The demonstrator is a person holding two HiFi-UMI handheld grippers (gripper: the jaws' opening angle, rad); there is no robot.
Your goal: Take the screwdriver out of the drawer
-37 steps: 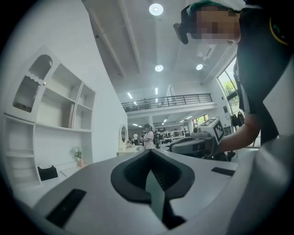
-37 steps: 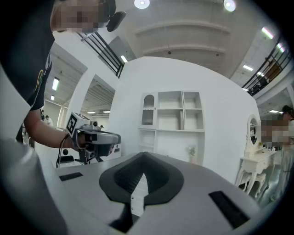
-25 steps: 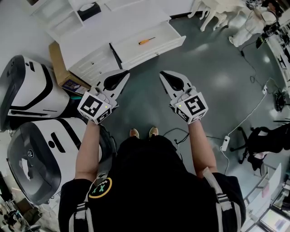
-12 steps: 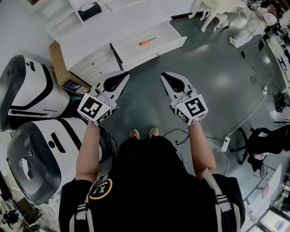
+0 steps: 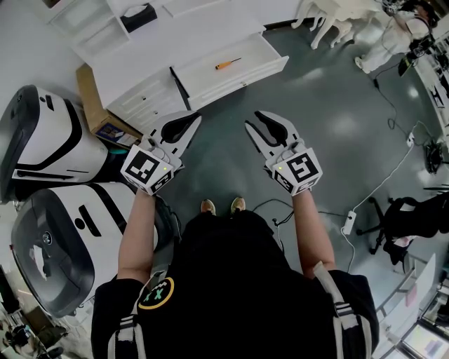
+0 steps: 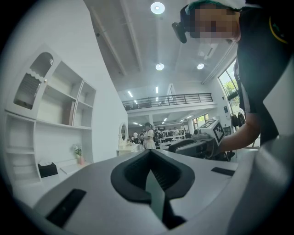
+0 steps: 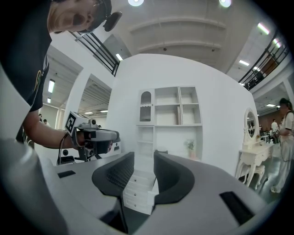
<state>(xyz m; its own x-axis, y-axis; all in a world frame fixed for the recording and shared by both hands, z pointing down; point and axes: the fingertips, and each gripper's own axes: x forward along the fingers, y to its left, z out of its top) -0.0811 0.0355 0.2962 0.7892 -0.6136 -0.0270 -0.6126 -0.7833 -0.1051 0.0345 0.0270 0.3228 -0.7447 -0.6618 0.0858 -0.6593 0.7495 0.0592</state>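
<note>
An orange-handled screwdriver (image 5: pixel 226 64) lies in the pulled-out white drawer (image 5: pixel 263 72) of a white cabinet, far ahead of both grippers. My left gripper (image 5: pixel 190 119) hangs in the air over the grey floor, pointing toward the cabinet, with its jaws shut and nothing in them (image 6: pixel 149 154). My right gripper (image 5: pixel 255 120) floats beside it at the same height. Its jaws have just been opening and now stand slightly apart with nothing between them (image 7: pixel 144 158). Through that gap the cabinet's drawer fronts (image 7: pixel 137 184) show in the right gripper view.
A white shelf unit (image 5: pixel 84 24) with a black box (image 5: pixel 138 15) stands behind the cabinet. A cardboard box (image 5: pixel 88 87) and two white-and-black machines (image 5: pixel 42 140) sit at the left. Cables and a power strip (image 5: pixel 349 222) lie on the floor at the right, near a black chair (image 5: pixel 410 214).
The right gripper's jaws have parted from shut to slightly open. Both hands stay where they were, and the left gripper stays shut.
</note>
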